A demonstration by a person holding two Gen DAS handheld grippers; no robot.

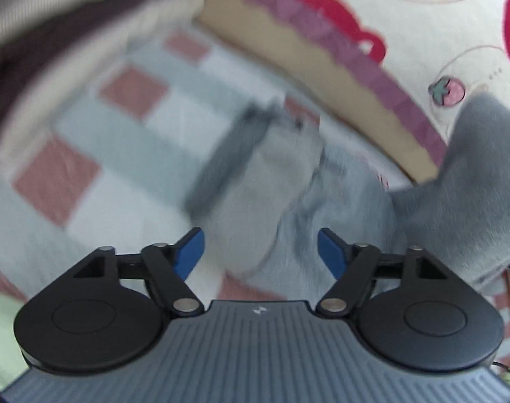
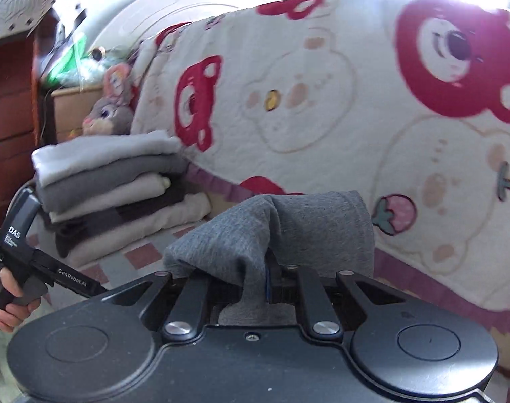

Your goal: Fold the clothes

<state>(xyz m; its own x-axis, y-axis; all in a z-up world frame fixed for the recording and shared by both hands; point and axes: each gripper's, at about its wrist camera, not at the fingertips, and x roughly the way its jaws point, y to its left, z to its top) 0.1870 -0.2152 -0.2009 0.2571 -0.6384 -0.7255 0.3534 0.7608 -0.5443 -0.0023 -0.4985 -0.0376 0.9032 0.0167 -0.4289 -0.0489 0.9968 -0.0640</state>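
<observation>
A grey garment (image 1: pixel 288 181) lies crumpled on the checked bedsheet (image 1: pixel 127 124), blurred in the left wrist view. Over it hovers my left gripper (image 1: pixel 261 252), open, its blue pads (image 1: pixel 189 252) apart with nothing between them. One part of the garment (image 1: pixel 473 168) rises at the right of that view. In the right wrist view my right gripper (image 2: pixel 268 283) is shut on that grey garment (image 2: pixel 288 228), whose fabric drapes over the fingers and hides them. At the left, a hand holds the left gripper's handle (image 2: pixel 23 255).
A stack of folded grey, beige and dark clothes (image 2: pixel 117 188) sits at the left on the bed. A bear-print blanket (image 2: pixel 322 100) with a purple frill fills the back and right. A plush rabbit (image 2: pixel 107 114) and a wooden cabinet (image 2: pixel 9 100) stand behind the stack.
</observation>
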